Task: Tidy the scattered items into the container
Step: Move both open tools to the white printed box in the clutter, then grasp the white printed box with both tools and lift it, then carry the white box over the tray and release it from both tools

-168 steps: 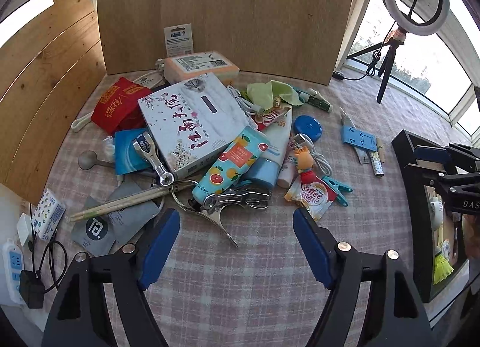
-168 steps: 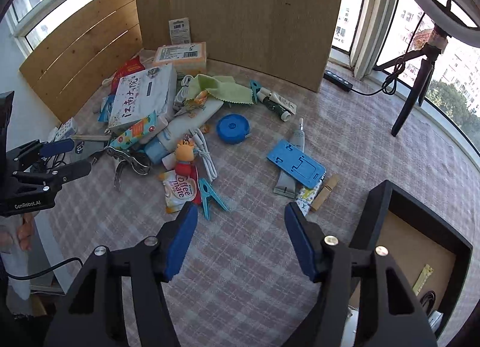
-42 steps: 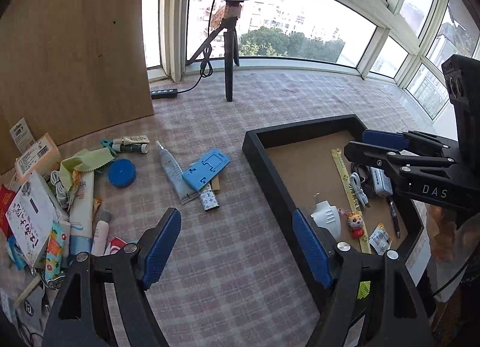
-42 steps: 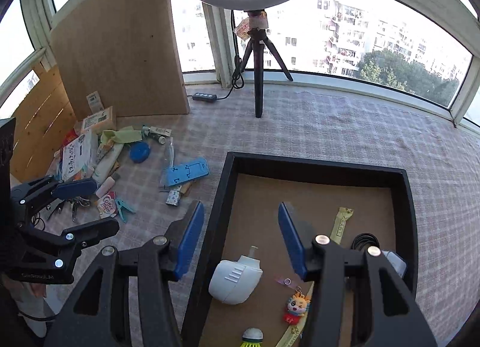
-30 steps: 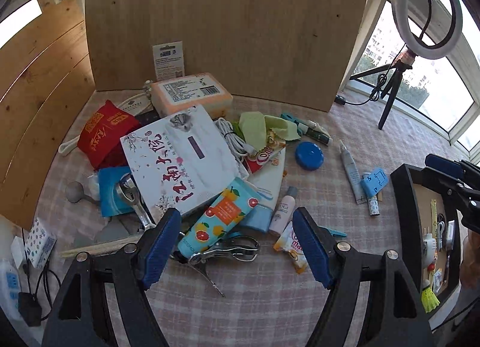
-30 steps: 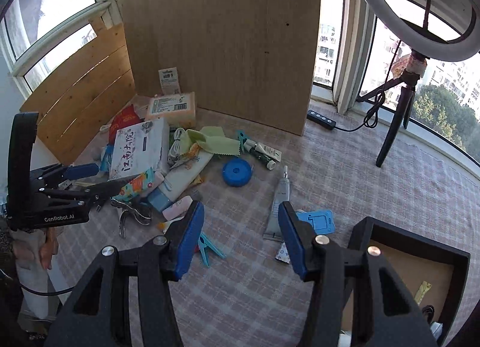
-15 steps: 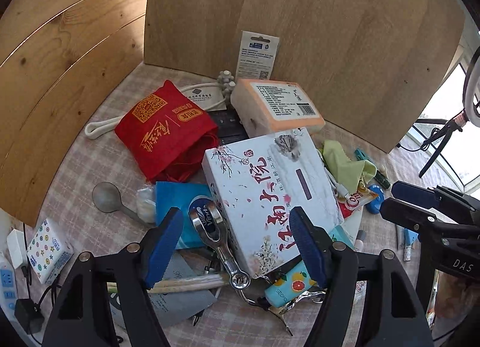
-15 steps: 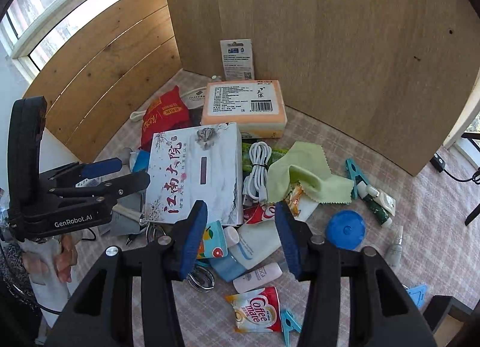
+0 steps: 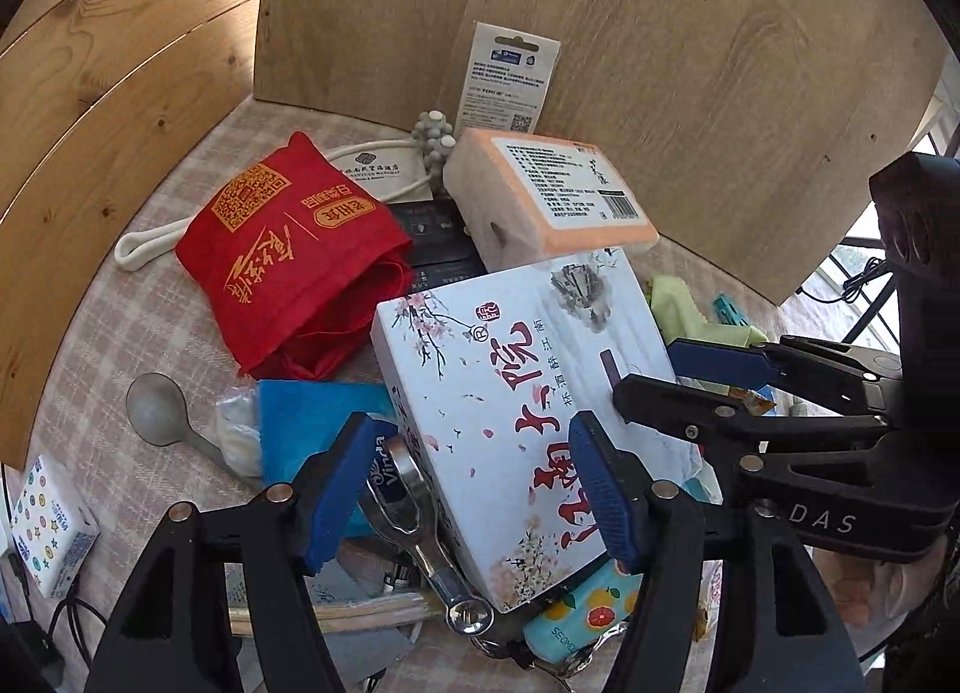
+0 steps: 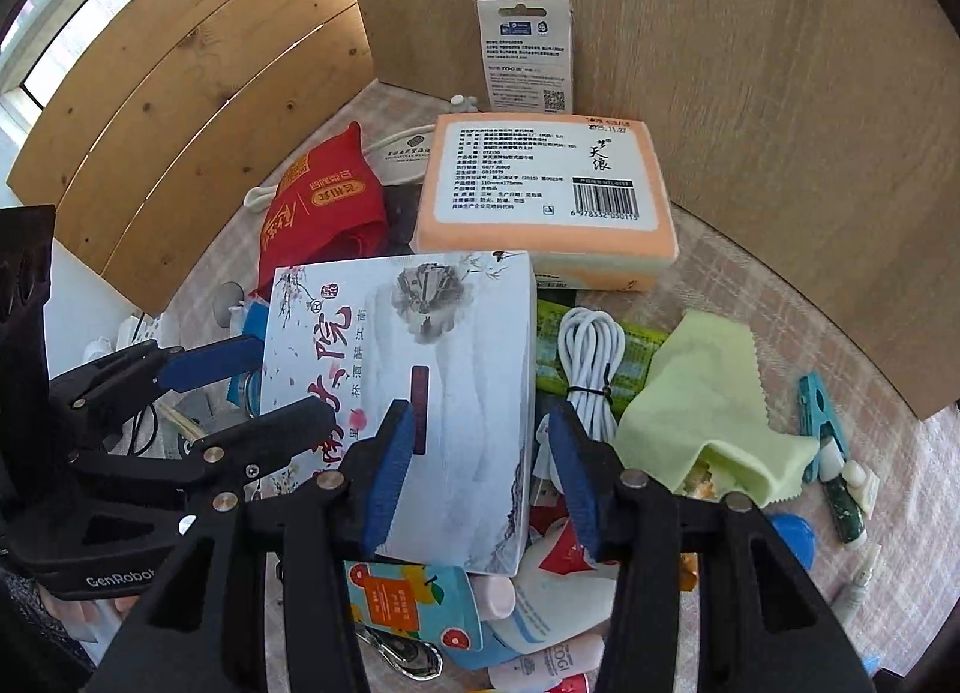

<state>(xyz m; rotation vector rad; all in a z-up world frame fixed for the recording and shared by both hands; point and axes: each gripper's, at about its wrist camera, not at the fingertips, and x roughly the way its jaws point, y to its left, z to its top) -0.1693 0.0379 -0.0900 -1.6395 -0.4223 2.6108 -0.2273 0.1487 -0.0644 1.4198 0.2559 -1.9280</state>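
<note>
A white box with cherry blossom print (image 9: 516, 393) lies tilted on top of the pile; it also shows in the right wrist view (image 10: 408, 369). My left gripper (image 9: 474, 489) is open, its jaws astride the box's left edge, over a metal wrench (image 9: 414, 513). My right gripper (image 10: 474, 471) is open, its jaws astride the box's right edge. The right gripper also shows in the left wrist view (image 9: 666, 375), and the left gripper in the right wrist view (image 10: 252, 387). The container is out of view.
Around the box lie a red cloth bag (image 9: 288, 249), an orange tissue pack (image 10: 546, 201), a green cloth (image 10: 708, 405), a white cable (image 10: 582, 363), a blue packet (image 9: 306, 417), a spoon (image 9: 159, 411) and a fruit-print tube (image 10: 414, 603). Wooden boards (image 9: 660, 33) wall the back and left.
Both grippers have dropped closer to the pile and now straddle the white box from either side. Both stay open.
</note>
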